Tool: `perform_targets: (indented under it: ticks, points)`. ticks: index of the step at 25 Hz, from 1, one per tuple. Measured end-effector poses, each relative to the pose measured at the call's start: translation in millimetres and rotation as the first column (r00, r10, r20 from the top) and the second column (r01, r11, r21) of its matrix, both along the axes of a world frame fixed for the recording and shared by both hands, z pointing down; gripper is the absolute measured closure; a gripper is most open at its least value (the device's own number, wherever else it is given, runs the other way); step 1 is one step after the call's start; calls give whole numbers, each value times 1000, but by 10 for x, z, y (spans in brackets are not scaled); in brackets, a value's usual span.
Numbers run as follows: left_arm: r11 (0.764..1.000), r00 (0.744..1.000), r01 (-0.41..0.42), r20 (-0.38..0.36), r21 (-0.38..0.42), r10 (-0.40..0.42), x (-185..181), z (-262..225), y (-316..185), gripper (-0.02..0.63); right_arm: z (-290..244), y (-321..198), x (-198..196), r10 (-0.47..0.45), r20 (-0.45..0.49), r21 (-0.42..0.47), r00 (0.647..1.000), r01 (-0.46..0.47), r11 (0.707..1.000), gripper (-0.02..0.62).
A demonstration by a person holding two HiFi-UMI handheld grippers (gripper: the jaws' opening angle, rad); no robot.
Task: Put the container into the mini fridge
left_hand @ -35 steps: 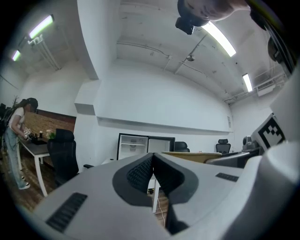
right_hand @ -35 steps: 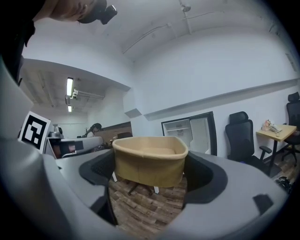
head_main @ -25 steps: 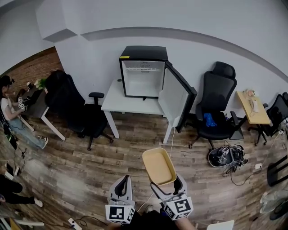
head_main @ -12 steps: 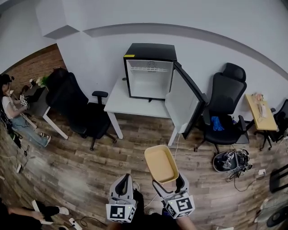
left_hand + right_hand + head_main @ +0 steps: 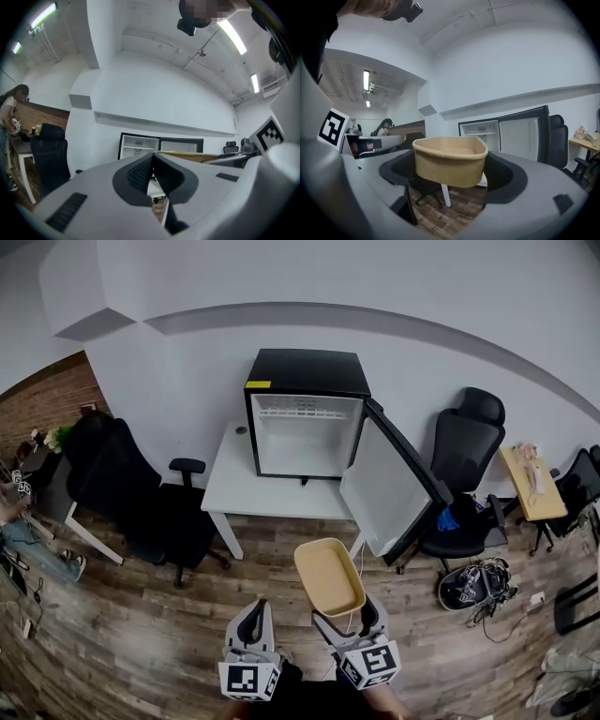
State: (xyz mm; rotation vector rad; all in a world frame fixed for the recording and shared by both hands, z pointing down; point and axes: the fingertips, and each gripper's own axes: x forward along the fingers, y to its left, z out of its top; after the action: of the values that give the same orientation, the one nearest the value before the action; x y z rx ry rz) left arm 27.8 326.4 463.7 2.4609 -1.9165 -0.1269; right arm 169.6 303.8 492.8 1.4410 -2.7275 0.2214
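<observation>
Container (image 5: 330,577), tan and empty, clamped by its near end in right gripper (image 5: 349,624), carried level and well short of the mini fridge (image 5: 305,413) on the white table (image 5: 234,491). Fridge door (image 5: 389,488) swung wide, cavity bare for loading. Left gripper (image 5: 251,626) closed on nothing, idle alongside.

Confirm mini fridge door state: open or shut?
Open. The mini fridge has its door swung wide to the right in the head view, leaving the white interior fully exposed.
</observation>
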Motion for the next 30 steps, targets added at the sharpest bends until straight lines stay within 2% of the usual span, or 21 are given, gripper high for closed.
perform_targets:
  ticks: [8,18,25,30]
  points:
    - [998,998,-55,-15,-1,55,-315,-76,-804,598,-84,-819,-397,41,17,-14,999,-41,999,129]
    - [1000,1000,-26,-2,-12,26,-600,16,-1964,598,8,-2082,-603,43,10,-11,999,-43,999,129]
    - [1000,1000,2,4,-20,-2,-607,-90,-2988,598,14,-3097,-651,14,7,-21,1000,-14,1000,129]
    - [1000,1000,15,-2,-18,-15,-578,-140,-3512,598,-66,-3682,-620,6,6,-11,1000,-6,1000,129]
